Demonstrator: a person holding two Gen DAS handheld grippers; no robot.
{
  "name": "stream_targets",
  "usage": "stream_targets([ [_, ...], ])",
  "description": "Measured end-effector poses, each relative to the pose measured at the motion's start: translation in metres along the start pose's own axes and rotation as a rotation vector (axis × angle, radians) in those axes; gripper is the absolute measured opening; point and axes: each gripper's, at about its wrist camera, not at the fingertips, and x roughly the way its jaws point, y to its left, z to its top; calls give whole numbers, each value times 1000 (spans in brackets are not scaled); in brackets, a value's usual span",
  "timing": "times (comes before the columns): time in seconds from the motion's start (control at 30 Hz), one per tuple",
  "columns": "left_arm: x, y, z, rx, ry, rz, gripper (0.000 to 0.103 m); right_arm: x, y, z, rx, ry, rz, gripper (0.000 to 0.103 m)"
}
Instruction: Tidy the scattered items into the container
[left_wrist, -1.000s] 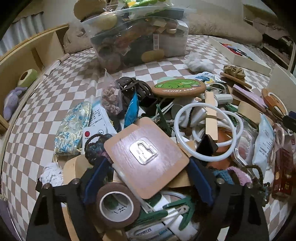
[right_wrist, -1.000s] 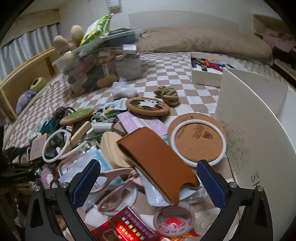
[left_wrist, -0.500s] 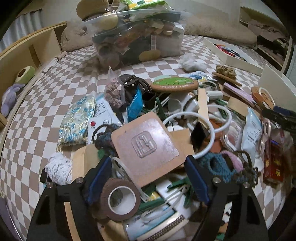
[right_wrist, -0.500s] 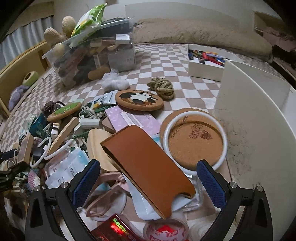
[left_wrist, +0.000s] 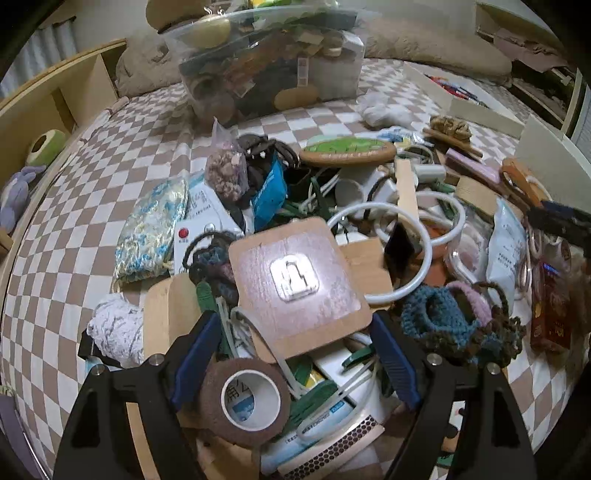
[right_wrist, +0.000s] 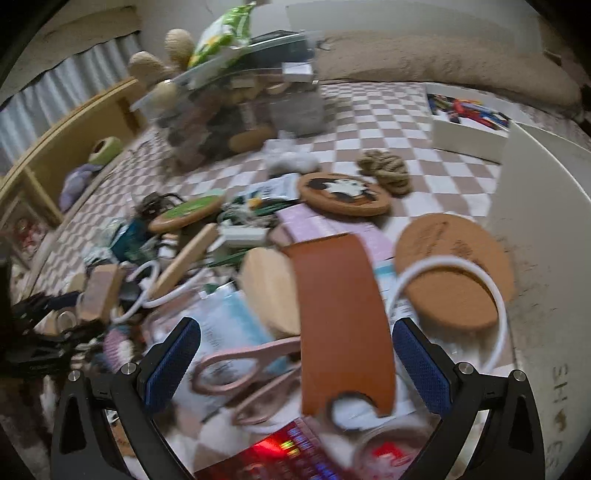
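Note:
Scattered items lie heaped on a checkered cloth (left_wrist: 74, 258). My left gripper (left_wrist: 295, 325) hangs over the heap with its jaws opening. A square brown card with a clear hook (left_wrist: 295, 284) lies between its fingertips and a roll of brown tape (left_wrist: 247, 398) sits lower between the fingers; the pads press on neither. My right gripper (right_wrist: 295, 328) is open above a brown leather sleeve (right_wrist: 343, 325) and pink scissors (right_wrist: 243, 369). The container, a clear plastic box (left_wrist: 266, 62) (right_wrist: 236, 99), stands at the back, piled full.
A white ring (left_wrist: 399, 251), a green coaster (left_wrist: 347, 149), a crochet pouch (left_wrist: 439, 314) and a blue-patterned pouch (left_wrist: 151, 229) crowd the heap. A cork coaster (right_wrist: 454, 273), a panda coaster (right_wrist: 343, 195) and a white board (right_wrist: 550, 258) lie to the right. A wooden shelf (left_wrist: 55, 96) lines the left.
The left view has drawn back a little from the hook card. The right view has swung and blurred, and the brown sleeve now stands more upright between the open fingers.

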Motion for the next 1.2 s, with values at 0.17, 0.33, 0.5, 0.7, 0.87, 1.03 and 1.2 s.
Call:
stream_targets([
  [0.17, -10, 11, 6, -68, -66, -40, 87, -4, 11, -5, 3, 20, 103, 103],
  [0.33, -6, 17, 12, -145, -82, -88, 92, -7, 17, -6, 7, 23, 158, 103],
  [0.5, 6, 8, 21, -131, -87, -56, 92, -16, 11, -5, 49, -12, 136, 103],
  [0.7, 16, -2, 26, -74, -104, 23, 92, -20, -9, -2, 122, -39, 108, 103],
  [0.87, 23, -5, 25, -39, -68, 61, 80, -20, -16, 0, 133, -53, 39, 103],
  [1.03, 26, -1, 19, -48, -31, 73, 76, -22, -17, 2, 91, -77, -40, 103],
  [1.2, 23, -2, 16, -57, -25, 43, 68, -21, -12, 10, 31, -95, -64, 103],
])
